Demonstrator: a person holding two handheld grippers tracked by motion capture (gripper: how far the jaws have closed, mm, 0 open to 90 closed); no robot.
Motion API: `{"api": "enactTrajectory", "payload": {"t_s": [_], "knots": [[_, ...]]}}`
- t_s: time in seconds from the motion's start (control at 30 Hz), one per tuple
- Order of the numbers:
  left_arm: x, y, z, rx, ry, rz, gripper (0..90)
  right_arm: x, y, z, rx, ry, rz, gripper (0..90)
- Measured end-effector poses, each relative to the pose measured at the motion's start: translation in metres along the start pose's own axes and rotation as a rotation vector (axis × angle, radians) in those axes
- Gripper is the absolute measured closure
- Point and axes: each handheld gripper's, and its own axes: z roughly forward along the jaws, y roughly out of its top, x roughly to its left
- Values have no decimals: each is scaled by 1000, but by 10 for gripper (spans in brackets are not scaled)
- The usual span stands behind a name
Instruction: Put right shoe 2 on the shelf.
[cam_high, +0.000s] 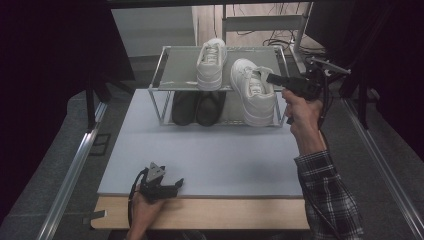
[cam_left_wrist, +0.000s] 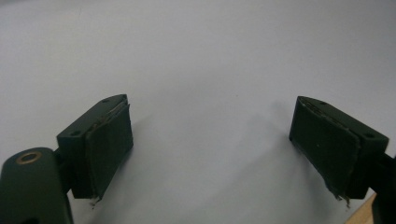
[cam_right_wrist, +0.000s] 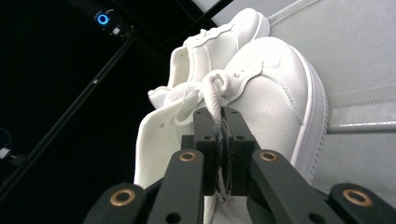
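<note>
Your right gripper (cam_high: 270, 78) is clenched on the lace/tongue of the white sneaker (cam_high: 252, 92) — in the right gripper view the jaws pinch the lace (cam_right_wrist: 215, 100) with no gap. In the high view the shoe hangs half off the rack's top shelf (cam_high: 182, 67) at the right end, about 1 o'clock from table centre. Long axis runs roughly 11-to-5, with the end at 5 dipping below the shelf edge toward the table (cam_high: 210, 155). The gripper comes in from 3 o'clock, so its pull is across that axis — judgement: the shoe will tend to swing about the lace. The second sneaker (cam_high: 211, 62) sits just beside it at 9 o'clock, black shoes (cam_high: 197, 107) on the shelf below. Your left gripper (cam_high: 176, 184) is released, resting at 7 o'clock, well apart — the right hand is far nearer.
</note>
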Motion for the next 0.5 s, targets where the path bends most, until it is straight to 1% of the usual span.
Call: {"api": "enactTrajectory", "payload": {"t_s": [0.33, 0.5], "knots": [[0, 0, 0, 0, 1, -2, 128, -4, 10, 22, -28, -23, 19, 864], [0, 0, 0, 0, 0, -1, 128, -5, 17, 34, -41, -44, 16, 864]]}}
